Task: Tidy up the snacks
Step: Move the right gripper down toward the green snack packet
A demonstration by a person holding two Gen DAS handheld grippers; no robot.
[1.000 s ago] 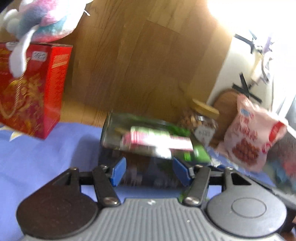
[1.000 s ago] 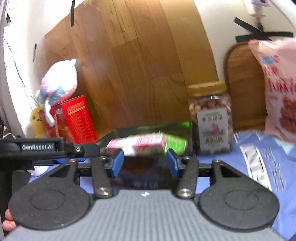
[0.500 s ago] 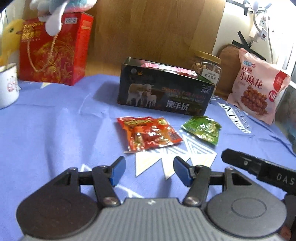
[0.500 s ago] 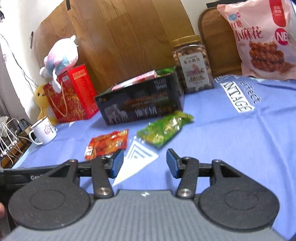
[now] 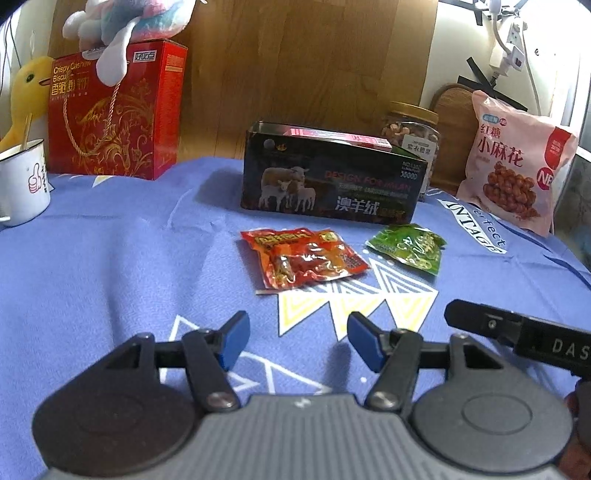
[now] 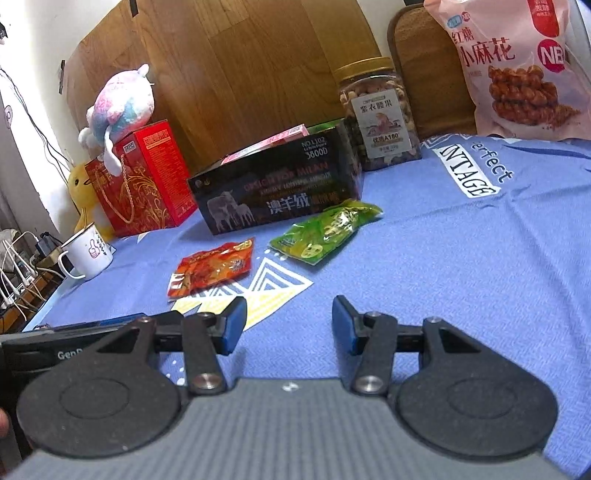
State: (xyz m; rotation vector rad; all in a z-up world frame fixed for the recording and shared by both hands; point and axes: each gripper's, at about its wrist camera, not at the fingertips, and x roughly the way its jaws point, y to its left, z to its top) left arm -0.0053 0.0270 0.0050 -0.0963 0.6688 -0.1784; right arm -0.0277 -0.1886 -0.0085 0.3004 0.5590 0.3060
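A red snack packet (image 5: 303,260) (image 6: 214,267) and a green snack packet (image 5: 410,249) (image 6: 325,230) lie flat on the blue cloth. Behind them stands an open black box (image 5: 328,184) (image 6: 273,192) with a pink pack (image 5: 340,136) in it. My left gripper (image 5: 297,325) hovers over the cloth short of the red packet; its jaws are opening and hold nothing. My right gripper (image 6: 288,310) is open and empty, nearer than both packets. The two grippers are side by side.
At the back stand a nut jar (image 5: 413,129) (image 6: 380,114), a pink bag of twists (image 5: 517,162) and a red biscuit box (image 5: 110,122) with a plush toy (image 5: 129,22) on top. A white mug (image 6: 86,253) sits at the cloth's left edge, with cables beyond it.
Both grippers have drawn back from the black box and come lower; the two packets on the cloth are now in view. Over the last half second they barely moved.
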